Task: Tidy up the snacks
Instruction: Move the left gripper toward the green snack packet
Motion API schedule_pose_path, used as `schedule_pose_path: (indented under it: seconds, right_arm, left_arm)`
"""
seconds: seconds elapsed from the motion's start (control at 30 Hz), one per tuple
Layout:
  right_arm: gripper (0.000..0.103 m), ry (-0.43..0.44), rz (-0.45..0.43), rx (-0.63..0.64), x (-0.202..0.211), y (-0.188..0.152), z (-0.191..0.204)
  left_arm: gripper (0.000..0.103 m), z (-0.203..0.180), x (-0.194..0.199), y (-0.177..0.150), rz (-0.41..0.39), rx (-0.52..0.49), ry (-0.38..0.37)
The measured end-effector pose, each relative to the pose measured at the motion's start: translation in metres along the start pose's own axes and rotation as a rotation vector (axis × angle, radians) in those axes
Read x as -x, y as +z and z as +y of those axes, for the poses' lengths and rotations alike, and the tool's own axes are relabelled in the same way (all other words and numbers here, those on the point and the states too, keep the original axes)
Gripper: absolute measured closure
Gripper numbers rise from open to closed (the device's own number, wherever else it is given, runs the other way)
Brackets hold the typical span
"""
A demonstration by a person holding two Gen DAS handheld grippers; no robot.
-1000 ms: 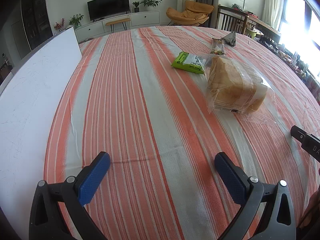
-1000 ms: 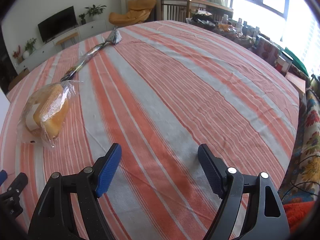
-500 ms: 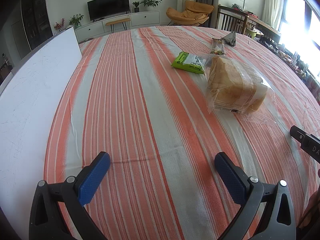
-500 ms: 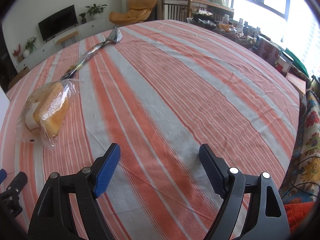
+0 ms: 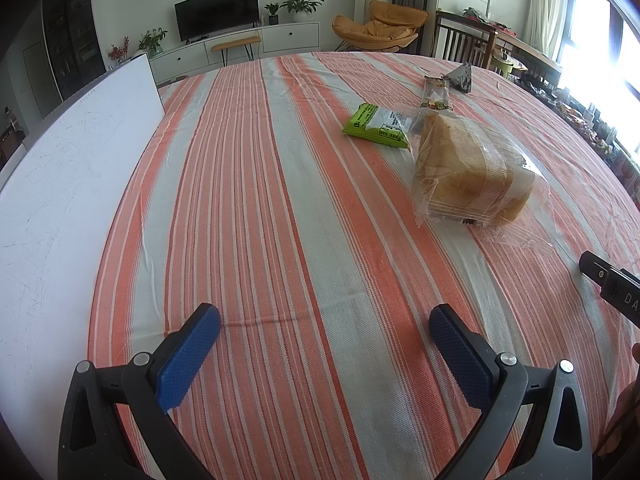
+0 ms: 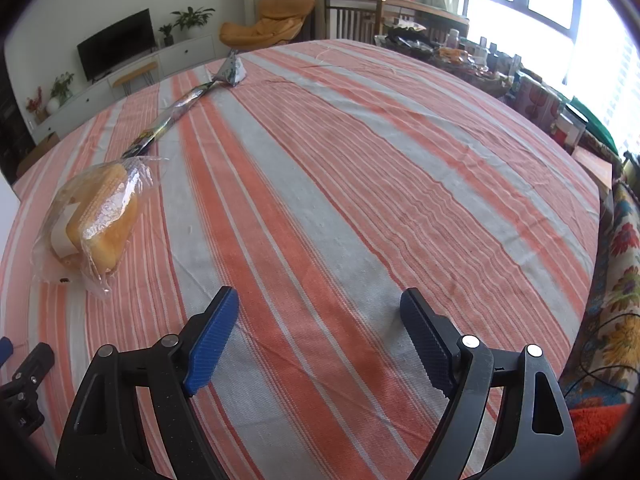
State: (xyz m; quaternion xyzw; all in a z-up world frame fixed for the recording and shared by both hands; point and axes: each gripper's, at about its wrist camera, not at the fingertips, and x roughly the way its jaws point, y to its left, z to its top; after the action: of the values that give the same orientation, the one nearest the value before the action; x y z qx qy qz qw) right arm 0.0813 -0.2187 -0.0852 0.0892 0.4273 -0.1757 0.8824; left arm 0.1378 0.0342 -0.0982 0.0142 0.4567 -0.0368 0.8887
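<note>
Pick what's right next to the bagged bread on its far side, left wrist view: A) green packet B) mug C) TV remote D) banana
A: the green packet lies on the cloth just beyond the bread, its near edge at the bread's clear bag.

Four snacks are sitting on the orange-and-grey striped tablecloth (image 5: 280, 200): one loaf of sliced bread in a clear plastic bag (image 5: 472, 172), one flat green-and-white snack packet (image 5: 376, 125) lying at its 11 o'clock, one long narrow foil-wrapped snack bar (image 5: 435, 94) at its 12, and one small dark pyramid-shaped pouch (image 5: 464, 76) sitting beyond that. One white board (image 5: 60, 184) is lying at 9 o'clock.
</note>
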Motion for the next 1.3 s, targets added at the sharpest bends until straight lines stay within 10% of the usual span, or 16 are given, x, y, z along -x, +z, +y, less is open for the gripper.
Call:
schedule_pose_path:
  seconds: [0.87, 1.13, 1.3]
  right_arm:
    - [0.014, 0.008, 0.005, 0.006, -0.001, -0.002, 0.003]
    - [0.013, 0.008, 0.005, 0.006, -0.001, -0.002, 0.003]
    - [0.012, 0.011, 0.006, 0.009, -0.001, -0.001, 0.004]
  left_arm:
    - [0.000, 0.006, -0.002, 0.010, 0.053, -0.007, -0.018]
    - [0.000, 0.036, -0.013, 0.104, 0.099, 0.317, -0.160]
    - [0.006, 0.007, -0.074, 0.164, 0.256, 0.259, -0.103]
